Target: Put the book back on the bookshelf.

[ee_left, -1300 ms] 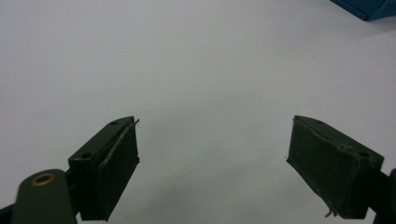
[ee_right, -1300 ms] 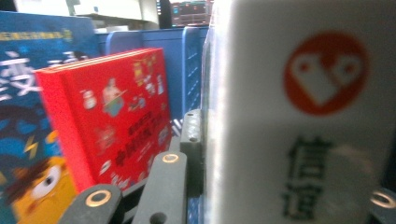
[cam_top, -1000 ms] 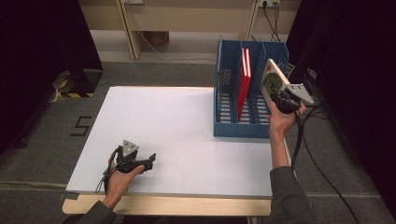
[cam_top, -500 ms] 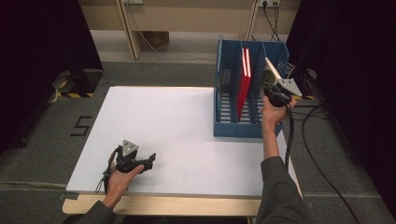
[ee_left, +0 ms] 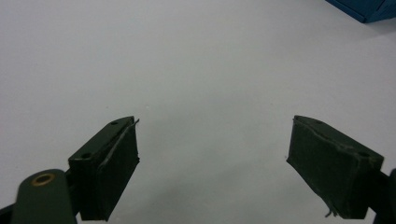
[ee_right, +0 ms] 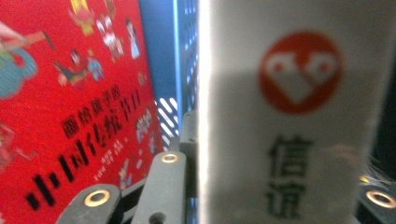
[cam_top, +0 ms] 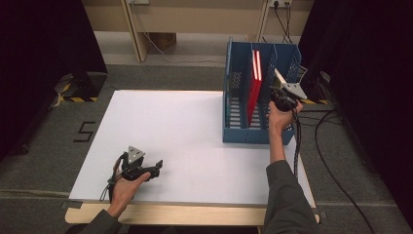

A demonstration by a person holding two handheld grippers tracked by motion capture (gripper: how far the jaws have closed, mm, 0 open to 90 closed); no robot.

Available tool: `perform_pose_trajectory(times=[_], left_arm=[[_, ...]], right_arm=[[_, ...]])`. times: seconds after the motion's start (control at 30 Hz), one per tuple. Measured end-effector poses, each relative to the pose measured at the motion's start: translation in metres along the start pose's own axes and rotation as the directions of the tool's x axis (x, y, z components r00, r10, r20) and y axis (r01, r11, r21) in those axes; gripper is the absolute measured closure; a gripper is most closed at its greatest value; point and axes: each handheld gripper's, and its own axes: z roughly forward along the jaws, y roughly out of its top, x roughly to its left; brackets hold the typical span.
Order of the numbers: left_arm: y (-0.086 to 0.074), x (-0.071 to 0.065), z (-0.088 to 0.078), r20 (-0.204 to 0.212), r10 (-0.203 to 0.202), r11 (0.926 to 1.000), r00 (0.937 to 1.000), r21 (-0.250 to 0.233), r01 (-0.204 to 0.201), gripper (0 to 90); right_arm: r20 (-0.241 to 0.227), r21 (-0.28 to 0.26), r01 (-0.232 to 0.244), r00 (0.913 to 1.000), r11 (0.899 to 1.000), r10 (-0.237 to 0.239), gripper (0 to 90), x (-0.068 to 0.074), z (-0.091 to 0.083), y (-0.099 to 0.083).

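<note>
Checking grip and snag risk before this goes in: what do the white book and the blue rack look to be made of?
White book: likely paper with a glossy cover; a bright sheen runs down its edge. Blue rack: probably rigid moulded plastic, matte, with perforated walls and thin dividers, though painted metal can't be ruled out.

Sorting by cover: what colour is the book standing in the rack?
Red book, clearest in the right gripper view.

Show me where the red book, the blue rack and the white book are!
red book [cam_top: 254, 87], high view, its cover.
blue rack [cam_top: 246, 135], high view, its front wall.
white book [ee_right: 294, 116], right gripper view, its spine.
</note>
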Motion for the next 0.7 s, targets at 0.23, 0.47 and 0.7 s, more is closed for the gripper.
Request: perform_pose_trajectory(times=[0.23, 0.47, 0.7], left_arm=[[0.000, 0.000, 0.000, 0.002, 0.001, 1.0000, 1.0000, -0.001, -0.001, 15.4], [0.000, -0.001, 0.000, 0.003, 0.001, 1.0000, 1.0000, 0.000, -0.001, 15.4], [0.000, -0.001, 0.000, 0.003, 0.002, 1.0000, 1.0000, 0.000, -0.002, 15.4]], right_arm=[[-0.006, 0.028, -0.030, 0.9995, 0.999, 0.030, 74.8, -0.002, 0.006, -0.009], [-0.026, 0.062, -0.044, 0.9986, 0.997, 0.046, 74.2, -0.005, 0.006, -0.011], [-0.029, 0.110, -0.057, 0.9977, 0.992, 0.061, 73.7, -0.008, 0.006, -0.011]])
